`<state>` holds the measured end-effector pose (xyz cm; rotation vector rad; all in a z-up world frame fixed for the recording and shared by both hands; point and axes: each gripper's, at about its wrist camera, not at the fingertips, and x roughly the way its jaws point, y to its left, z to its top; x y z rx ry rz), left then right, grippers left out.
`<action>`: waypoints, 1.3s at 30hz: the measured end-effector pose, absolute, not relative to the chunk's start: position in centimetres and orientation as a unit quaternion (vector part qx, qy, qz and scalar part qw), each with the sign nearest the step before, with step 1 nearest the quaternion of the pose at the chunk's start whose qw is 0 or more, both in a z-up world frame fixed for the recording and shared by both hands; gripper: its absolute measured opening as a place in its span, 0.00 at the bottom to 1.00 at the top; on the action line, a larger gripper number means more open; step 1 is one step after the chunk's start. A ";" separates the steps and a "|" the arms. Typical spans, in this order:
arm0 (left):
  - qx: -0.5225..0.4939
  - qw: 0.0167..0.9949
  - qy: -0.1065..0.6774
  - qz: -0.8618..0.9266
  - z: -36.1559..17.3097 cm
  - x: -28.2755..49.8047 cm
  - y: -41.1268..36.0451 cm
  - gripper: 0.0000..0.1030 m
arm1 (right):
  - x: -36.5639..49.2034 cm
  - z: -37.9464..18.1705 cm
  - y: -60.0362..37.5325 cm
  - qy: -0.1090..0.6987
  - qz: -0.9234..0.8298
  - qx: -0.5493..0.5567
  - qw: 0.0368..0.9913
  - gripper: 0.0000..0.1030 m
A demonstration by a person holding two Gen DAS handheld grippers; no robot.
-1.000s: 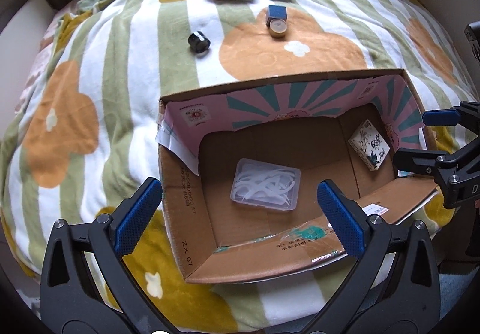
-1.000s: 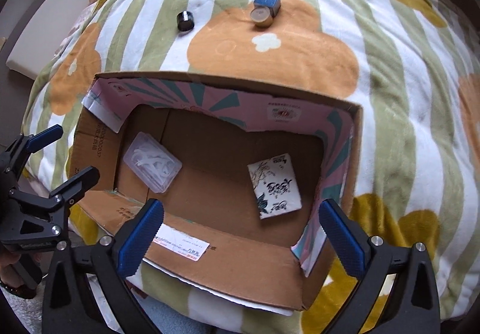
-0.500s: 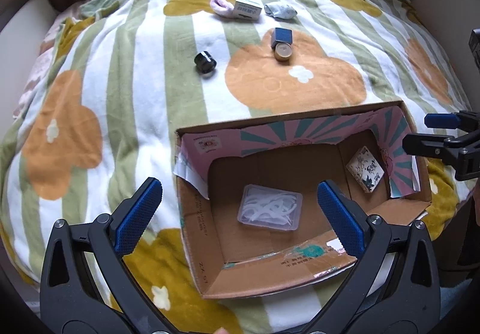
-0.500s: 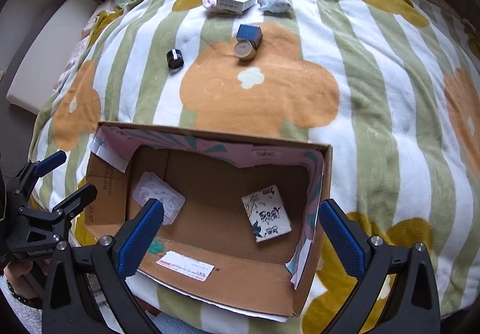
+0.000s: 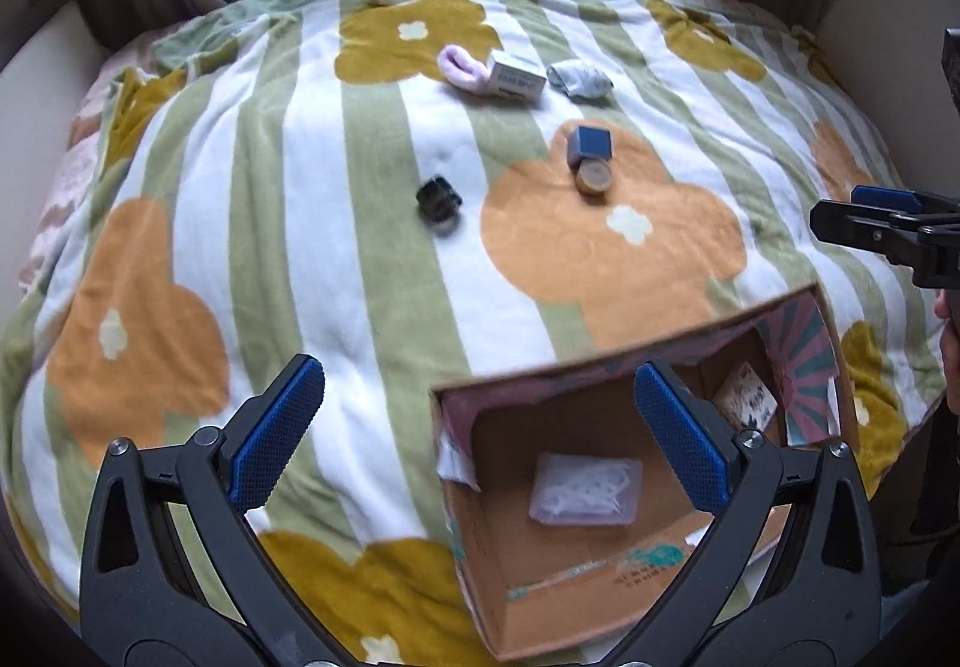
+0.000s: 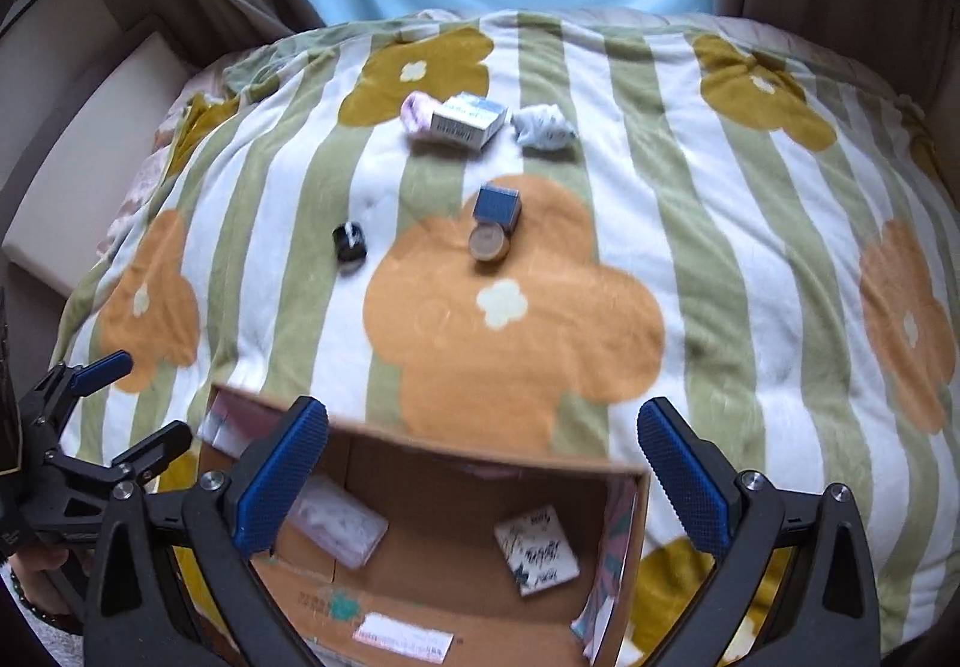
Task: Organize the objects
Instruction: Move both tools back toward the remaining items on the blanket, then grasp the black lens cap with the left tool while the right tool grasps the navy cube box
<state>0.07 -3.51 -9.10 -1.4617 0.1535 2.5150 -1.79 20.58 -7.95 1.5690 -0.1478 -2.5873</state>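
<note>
While both grippers hang empty with their jaws wide apart, we judge that the main risks lie in the reaching that is to come. The left gripper (image 5: 480, 445) is above the left edge of the cardboard box (image 5: 480, 565), and the right gripper (image 6: 483, 472) is above its far wall. If we lower either one carelessly, a finger could catch the rim and push the box, because it stands on a soft striped blanket (image 6: 720, 247) that gives no firm support.

Inside the box we see a clear plastic case with white pieces (image 5: 587, 489) lying flat on the bottom, and a white packet with dark print (image 6: 536, 550) near the right wall.

Farther out on the blanket, the small black cylinder (image 5: 440, 200) lies alone on its side; we think it may roll away if the fingers close off its centre. The round tan tin (image 6: 489, 245) touches the dark blue cube (image 6: 497, 205) behind it, so a grasp on one could knock the other. At the far end, a white printed carton (image 6: 468, 120) lies against a pink rolled cloth (image 6: 416, 111), with a grey-white crumpled bundle (image 6: 543, 127) just beside it; soft things here may slip or come out only partly gripped
</note>
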 end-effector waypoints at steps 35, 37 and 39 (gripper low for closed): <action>-0.488 0.204 0.113 0.841 -23.5 -19.4 -2.6 0.91 | -21.1 -20.4 19.3 -0.115 -0.808 0.576 -0.042 1.00; -0.489 0.204 0.112 0.840 -24.2 -19.6 -2.5 0.89 | -21.2 -21.0 19.3 -0.114 -0.807 0.578 -0.048 1.00; -0.489 0.207 0.112 0.840 -24.7 -19.8 -2.3 0.88 | -21.4 -21.4 19.3 -0.114 -0.805 0.579 -0.054 0.99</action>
